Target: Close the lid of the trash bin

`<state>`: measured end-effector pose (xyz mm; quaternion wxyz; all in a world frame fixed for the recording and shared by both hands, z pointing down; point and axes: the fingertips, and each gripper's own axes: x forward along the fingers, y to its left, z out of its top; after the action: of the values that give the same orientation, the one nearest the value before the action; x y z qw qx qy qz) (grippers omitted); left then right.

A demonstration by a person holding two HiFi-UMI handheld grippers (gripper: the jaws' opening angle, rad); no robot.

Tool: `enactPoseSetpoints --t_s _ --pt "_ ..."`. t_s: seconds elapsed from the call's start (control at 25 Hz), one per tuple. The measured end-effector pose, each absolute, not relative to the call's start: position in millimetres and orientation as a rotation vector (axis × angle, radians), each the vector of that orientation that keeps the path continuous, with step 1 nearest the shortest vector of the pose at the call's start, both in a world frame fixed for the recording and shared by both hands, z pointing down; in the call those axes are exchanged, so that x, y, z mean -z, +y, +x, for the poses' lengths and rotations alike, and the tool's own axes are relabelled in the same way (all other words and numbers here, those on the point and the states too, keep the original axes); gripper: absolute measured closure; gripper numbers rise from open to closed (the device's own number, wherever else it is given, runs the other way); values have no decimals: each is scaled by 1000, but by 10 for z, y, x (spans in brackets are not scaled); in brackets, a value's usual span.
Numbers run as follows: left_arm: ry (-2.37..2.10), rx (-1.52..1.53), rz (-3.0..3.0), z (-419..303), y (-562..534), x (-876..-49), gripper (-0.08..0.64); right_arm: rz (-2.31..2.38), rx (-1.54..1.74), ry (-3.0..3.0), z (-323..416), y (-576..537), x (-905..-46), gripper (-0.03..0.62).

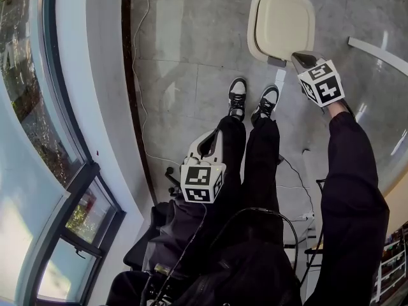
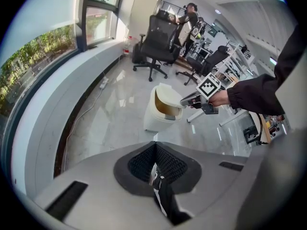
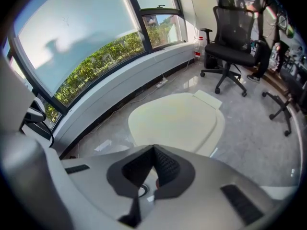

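Note:
The cream trash bin stands on the grey floor ahead of my feet. Its lid looks flat from above. In the left gripper view the lid sits slightly raised, with a brownish gap under its front edge. My right gripper is shut and empty, its tip at the lid's near right edge; in its own view the right gripper hovers just above the lid. My left gripper is shut, empty, held low by my legs, far from the bin.
A curved window wall and dark floor strip with a thin cable run along the left. Black office chairs stand beyond the bin, with a person at desks further back. A white bar lies right.

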<state>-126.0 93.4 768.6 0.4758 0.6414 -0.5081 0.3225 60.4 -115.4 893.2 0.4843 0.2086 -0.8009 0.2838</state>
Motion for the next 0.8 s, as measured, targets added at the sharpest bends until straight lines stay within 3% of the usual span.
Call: enactPoseSetpoints --t_s 0.8 --pt "-1227 -800 1551 -1373 1040 -7756 558 528 -689 -1877 590 -1032 -9511 592"
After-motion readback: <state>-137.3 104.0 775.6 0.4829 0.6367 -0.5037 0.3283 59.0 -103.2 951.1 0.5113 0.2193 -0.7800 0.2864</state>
